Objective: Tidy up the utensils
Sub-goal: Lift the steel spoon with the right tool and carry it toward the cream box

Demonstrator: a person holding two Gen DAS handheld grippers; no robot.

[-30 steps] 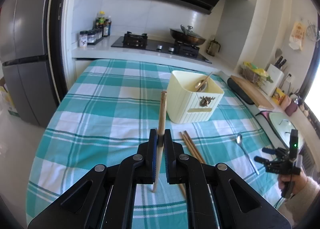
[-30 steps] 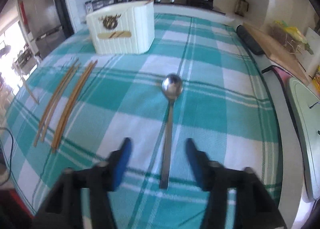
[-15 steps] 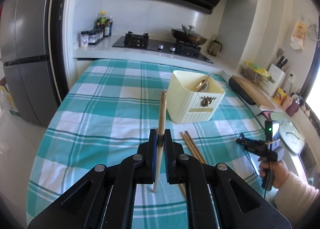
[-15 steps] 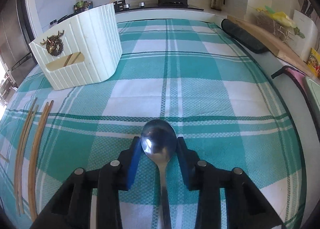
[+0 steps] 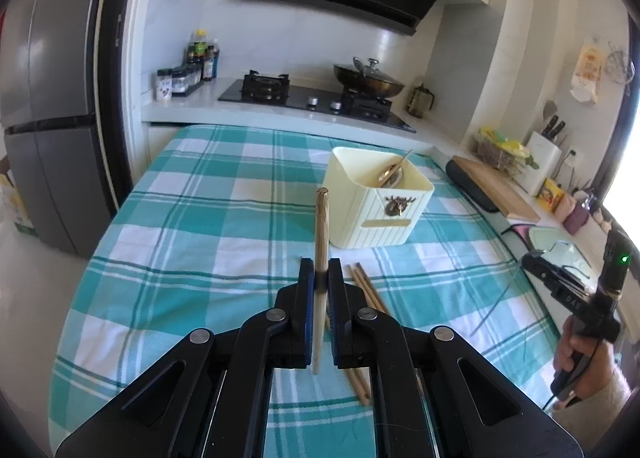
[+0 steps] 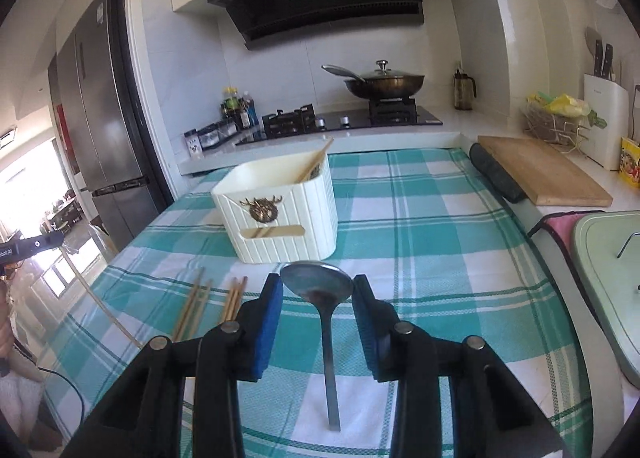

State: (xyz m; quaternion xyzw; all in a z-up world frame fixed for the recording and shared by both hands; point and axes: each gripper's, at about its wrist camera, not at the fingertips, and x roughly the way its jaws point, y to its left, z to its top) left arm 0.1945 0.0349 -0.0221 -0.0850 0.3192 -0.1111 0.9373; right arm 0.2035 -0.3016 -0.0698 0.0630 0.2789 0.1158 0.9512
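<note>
My left gripper [image 5: 321,278] is shut on a wooden chopstick [image 5: 321,234] held upright above the checked cloth. A cream utensil box [image 5: 376,198] with a spoon inside stands beyond it. Loose chopsticks [image 5: 366,290] lie on the cloth to its right. My right gripper [image 6: 317,290] is shut on the bowl of a metal spoon [image 6: 320,286], lifted off the table with its handle hanging down. The box [image 6: 280,210] sits just ahead, with chopsticks leaning in its far compartment. Several chopsticks [image 6: 212,302] lie on the cloth at left.
A wooden cutting board [image 6: 544,170] and a dark roll [image 6: 496,178] lie along the right counter. A pale green lid [image 6: 608,282] sits at right. A stove with a lidded pan [image 6: 384,82] is behind. A fridge [image 5: 44,118] stands left.
My right gripper has closed on the spoon's bowl and lifted it off the cloth, tilting up towards the box. My left gripper keeps the chopstick steady.
</note>
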